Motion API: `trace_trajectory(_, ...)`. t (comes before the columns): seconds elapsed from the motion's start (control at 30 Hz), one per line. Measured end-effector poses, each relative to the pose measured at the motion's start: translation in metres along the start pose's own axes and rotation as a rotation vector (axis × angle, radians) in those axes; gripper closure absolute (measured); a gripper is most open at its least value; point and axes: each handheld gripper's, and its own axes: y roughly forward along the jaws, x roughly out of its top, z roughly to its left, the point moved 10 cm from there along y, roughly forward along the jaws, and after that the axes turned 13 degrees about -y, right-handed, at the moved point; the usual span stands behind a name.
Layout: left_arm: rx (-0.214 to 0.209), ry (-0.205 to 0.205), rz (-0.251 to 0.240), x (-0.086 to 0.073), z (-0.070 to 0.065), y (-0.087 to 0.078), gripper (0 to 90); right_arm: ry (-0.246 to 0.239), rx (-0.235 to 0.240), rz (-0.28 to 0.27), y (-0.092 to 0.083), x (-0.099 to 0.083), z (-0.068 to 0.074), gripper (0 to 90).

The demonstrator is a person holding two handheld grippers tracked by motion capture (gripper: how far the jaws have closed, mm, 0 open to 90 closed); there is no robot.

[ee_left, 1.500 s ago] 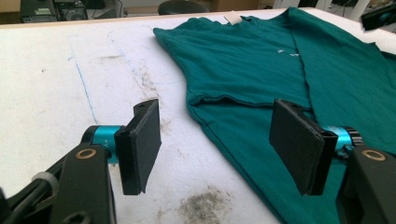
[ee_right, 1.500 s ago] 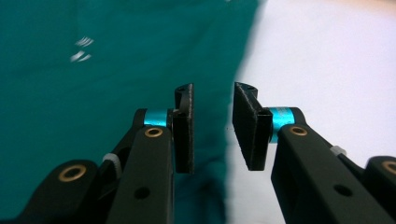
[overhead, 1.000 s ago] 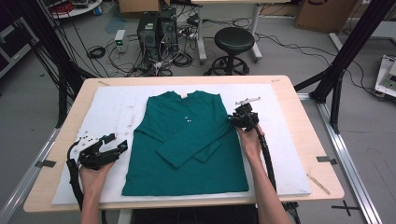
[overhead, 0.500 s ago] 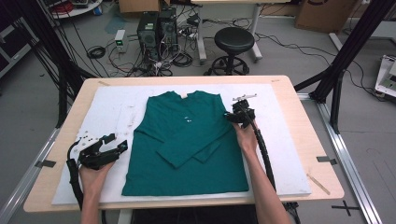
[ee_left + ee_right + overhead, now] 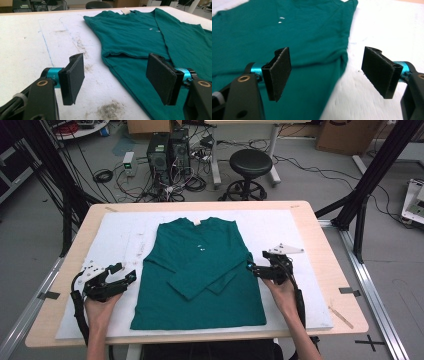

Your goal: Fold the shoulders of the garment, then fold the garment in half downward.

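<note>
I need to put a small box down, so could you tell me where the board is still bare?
Bare white board lies between the green shirt and the table's right edge, and a wider strip left of the shirt. The shirt fills the middle; the left gripper and right gripper crowd its side hems.

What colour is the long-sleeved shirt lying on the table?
The shirt is dark green, with its sleeves folded across the front; the high view shows it best.
</note>
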Motion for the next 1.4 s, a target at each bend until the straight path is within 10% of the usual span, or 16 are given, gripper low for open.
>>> trace_trajectory(0.5,0.037,0.042,-0.012,0.000,-0.002,-0.003,28.3,0.001,-0.037,-0.046,-0.028,-0.036,0.006,18.8)
trace_trajectory(0.97,-0.026,0.066,-0.048,0.018,-0.021,-0.025,28.3,-0.018,-0.045,-0.033,-0.033,-0.039,0.011,18.9)
trace_trajectory(1.4,-0.033,0.106,0.105,-0.001,-0.031,-0.017,32.9,-0.042,-0.027,0.020,-0.035,-0.044,0.015,19.1)
